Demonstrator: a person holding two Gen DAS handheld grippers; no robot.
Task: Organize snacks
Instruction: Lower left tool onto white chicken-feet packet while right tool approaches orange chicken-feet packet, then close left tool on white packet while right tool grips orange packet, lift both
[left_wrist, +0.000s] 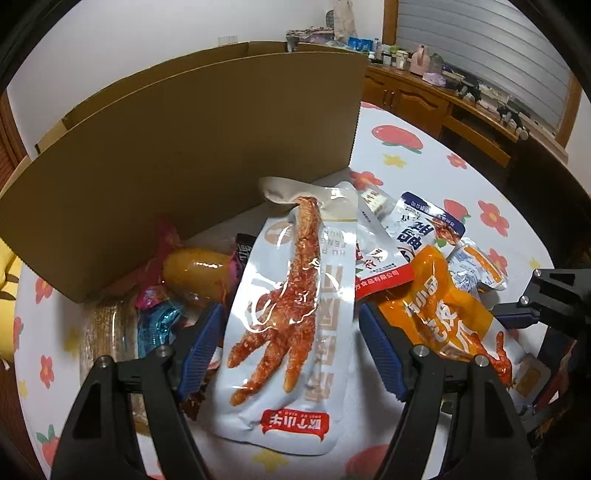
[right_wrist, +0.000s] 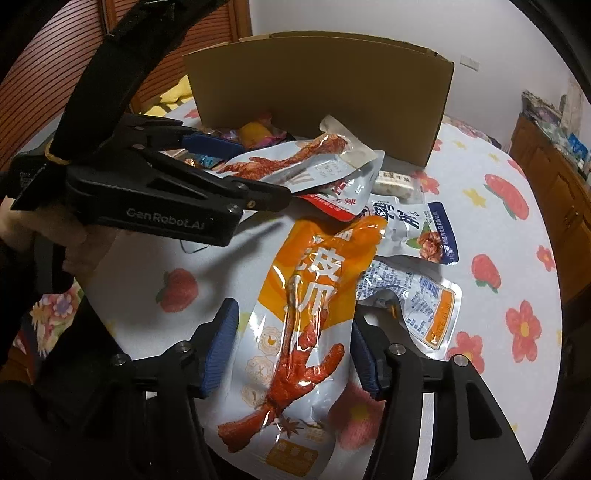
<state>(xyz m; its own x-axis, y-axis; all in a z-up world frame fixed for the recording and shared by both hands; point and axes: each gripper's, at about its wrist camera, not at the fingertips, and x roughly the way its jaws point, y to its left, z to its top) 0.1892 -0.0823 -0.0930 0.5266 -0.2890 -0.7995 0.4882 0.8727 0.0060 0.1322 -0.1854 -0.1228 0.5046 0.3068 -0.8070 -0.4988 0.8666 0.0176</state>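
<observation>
My left gripper is open, its blue pads either side of a white chicken-foot pack that lies on the snack pile; this pack also shows in the right wrist view. My right gripper is open around an orange-and-white chicken-foot pack, also seen in the left wrist view. An open cardboard box stands behind the pile, also in the right wrist view. The left gripper appears in the right wrist view.
Several more snack packs lie on the flowered tablecloth: a blue-edged pack, a clear printed pack, an orange jelly cup, and candies. A wooden cabinet with clutter stands beyond.
</observation>
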